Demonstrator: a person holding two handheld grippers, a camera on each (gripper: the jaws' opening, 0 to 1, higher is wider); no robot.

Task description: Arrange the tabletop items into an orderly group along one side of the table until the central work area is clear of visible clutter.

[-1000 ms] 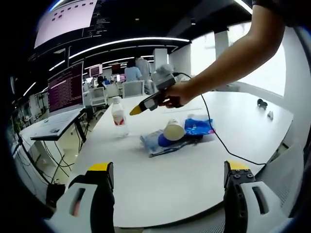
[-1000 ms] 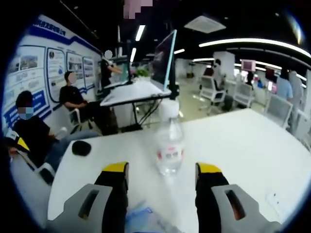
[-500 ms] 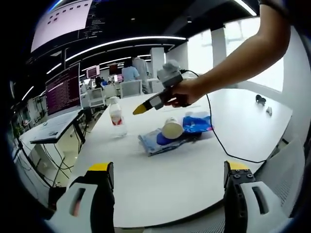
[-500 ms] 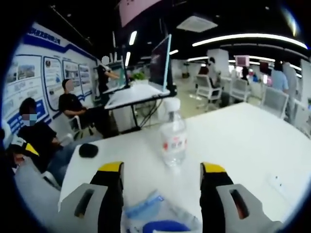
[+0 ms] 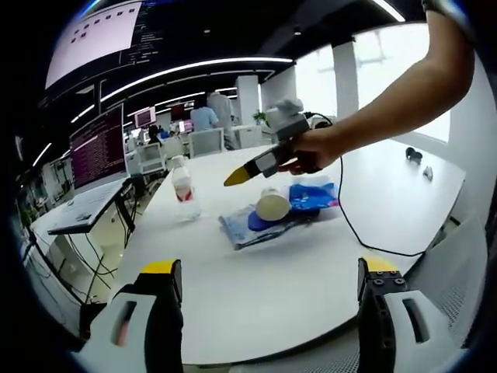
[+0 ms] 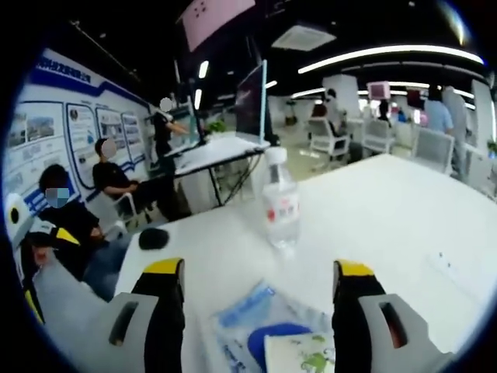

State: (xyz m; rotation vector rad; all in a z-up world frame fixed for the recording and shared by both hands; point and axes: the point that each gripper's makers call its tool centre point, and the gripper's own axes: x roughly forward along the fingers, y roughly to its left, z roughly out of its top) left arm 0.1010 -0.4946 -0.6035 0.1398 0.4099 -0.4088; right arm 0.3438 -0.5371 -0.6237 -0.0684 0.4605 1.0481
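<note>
Currently, the scene reads so:

Left gripper (image 5: 264, 311): jaws spread wide with nothing between them, held low at the near edge of the white table (image 5: 256, 272) in the left gripper view.

Right gripper (image 6: 260, 311): jaws wide apart and empty in the right gripper view, above the near end of the clutter. In the left gripper view it shows again, held in the person's hand (image 5: 311, 151) and hanging above the pile with its yellow tip pointing left toward the bottle.

Water bottle (image 6: 280, 206): upright, clear, white cap, red-and-white label — it stands alone on the table beyond the right gripper's jaws, at the far left of the clutter in the left gripper view (image 5: 183, 189).

Plastic bag (image 5: 268, 224): clear with blue print, lying flat mid-table; in the right gripper view its near end lies between the jaws.

Paper cup (image 5: 272, 205): on its side on top of the bag, open mouth facing the left camera.

Black cable (image 5: 349, 221): trails from the right gripper across the table to its right edge.

Small dark object (image 6: 153, 238): on the table's far left in the right gripper view — too blurred to identify.

Background: desks, monitors, seated people.
</note>
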